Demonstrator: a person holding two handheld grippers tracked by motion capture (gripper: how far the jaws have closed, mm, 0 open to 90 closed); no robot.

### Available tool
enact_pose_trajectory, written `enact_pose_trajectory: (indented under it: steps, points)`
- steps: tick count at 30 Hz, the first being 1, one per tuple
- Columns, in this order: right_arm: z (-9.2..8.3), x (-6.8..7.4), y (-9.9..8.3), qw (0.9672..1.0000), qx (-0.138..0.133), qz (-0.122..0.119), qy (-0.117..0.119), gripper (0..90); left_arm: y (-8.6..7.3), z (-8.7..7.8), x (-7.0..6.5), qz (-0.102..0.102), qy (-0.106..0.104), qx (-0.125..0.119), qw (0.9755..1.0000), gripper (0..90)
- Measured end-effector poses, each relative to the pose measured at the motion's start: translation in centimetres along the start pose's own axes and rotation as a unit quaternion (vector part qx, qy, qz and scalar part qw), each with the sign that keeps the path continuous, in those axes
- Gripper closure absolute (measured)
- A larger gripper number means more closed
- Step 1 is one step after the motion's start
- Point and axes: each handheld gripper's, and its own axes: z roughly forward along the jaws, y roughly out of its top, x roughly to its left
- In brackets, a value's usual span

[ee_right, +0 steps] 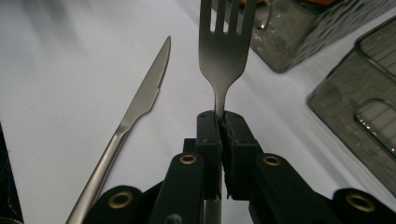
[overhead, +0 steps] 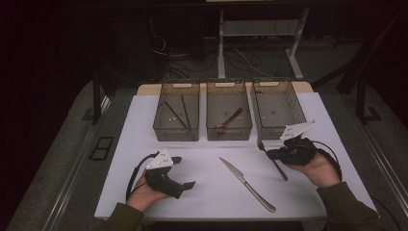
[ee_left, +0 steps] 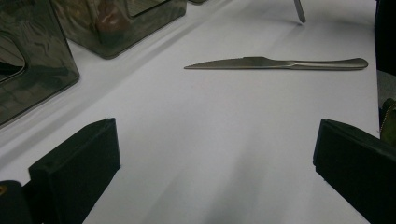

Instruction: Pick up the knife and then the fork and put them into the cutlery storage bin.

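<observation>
The right gripper, closest to the lens in its own view, has its black jaws pressed together on the neck of a steel fork, tines pointing ahead and away from the hand. In the high view the same gripper sits at the right of the white desk, just in front of the rightmost of three smoky plastic bins, with the fork slanting down so its handle end reaches toward the desk surface. The pinch on the narrow neck looks chosen to keep the fork from swivelling while it is carried, and the position suggests that bin, which appears empty, is its likely destination.

A table knife lies flat in the middle of the desk, blade toward the bins, apparently waiting its turn. The middle bin holds a red utensil; the left bin holds dark chopsticks, which points to a sorting of cutlery by kind.

The left gripper rests low at the left of the desk, jaws spread wide with nothing between them; in its own view the knife lies ahead, well apart from it.
</observation>
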Motion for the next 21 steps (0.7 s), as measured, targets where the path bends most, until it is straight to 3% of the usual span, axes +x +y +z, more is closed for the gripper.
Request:
enact_pose_trajectory:
  steps: [11,21]
  points:
    - [-2.1,-1.5,0.7,0.9985,-0.041,0.025,-0.025,84.6,0.0,0.1,0.0,0.000,-0.001,0.000,1.0000,0.0]
    - [-4.5,-3.7,2.0,0.9930,-0.089,0.058,-0.052,84.6,0.0,0.1,0.1,-0.001,-0.003,0.000,1.0000,0.0]
